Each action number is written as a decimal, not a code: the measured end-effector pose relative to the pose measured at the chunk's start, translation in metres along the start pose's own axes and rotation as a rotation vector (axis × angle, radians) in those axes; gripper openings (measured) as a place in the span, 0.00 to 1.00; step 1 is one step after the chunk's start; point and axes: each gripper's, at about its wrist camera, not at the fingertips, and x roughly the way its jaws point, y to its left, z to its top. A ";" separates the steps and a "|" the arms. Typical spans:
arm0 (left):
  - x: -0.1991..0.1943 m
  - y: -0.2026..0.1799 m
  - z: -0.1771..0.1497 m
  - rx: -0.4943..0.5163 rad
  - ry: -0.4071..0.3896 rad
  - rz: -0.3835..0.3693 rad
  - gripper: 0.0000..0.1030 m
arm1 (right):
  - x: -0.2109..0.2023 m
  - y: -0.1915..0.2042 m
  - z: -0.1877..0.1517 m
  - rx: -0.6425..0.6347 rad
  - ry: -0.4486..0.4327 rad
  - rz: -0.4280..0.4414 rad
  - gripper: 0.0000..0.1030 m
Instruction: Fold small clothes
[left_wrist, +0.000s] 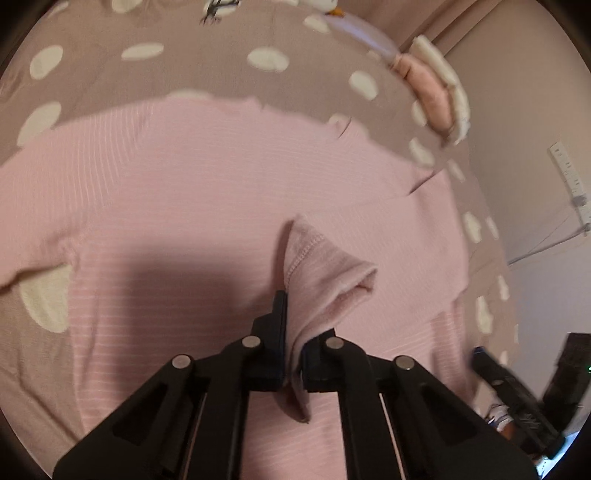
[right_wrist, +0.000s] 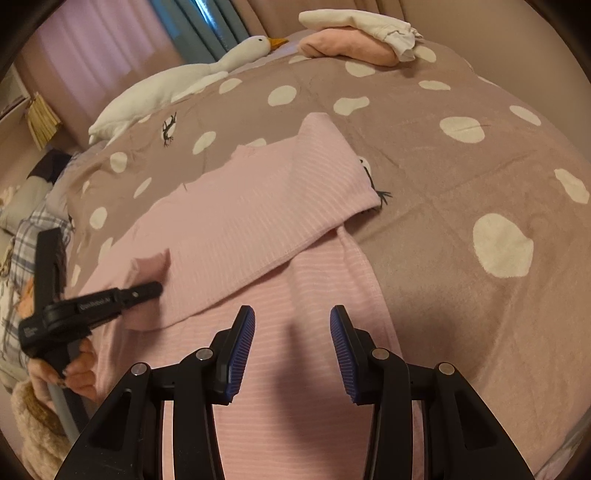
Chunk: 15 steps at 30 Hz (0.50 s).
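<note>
I am looking at my right gripper (right_wrist: 291, 354), showing black linkage arms, silver rivets and ribbed blue pads (right_wrist: 242, 350), while my matching left gripper (right_wrist: 147, 291) is wearing white lettering beside a fuzzy cream sleeve (right_wrist: 33, 424).

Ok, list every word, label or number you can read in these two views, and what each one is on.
White print along the arm of the left tongs, seen in the right wrist view: too blurred to read for sure.
Small white label on its black body: too small to read.
Left wrist view: no text.
</note>
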 end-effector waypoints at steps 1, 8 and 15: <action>-0.010 -0.003 0.003 -0.001 -0.019 -0.024 0.05 | 0.000 -0.001 0.001 0.006 0.000 -0.002 0.41; -0.076 -0.019 0.033 0.003 -0.155 -0.102 0.05 | -0.001 -0.005 0.000 0.028 -0.002 -0.002 0.41; -0.114 0.002 0.044 -0.057 -0.236 -0.074 0.05 | 0.001 -0.004 0.002 0.022 -0.001 -0.003 0.41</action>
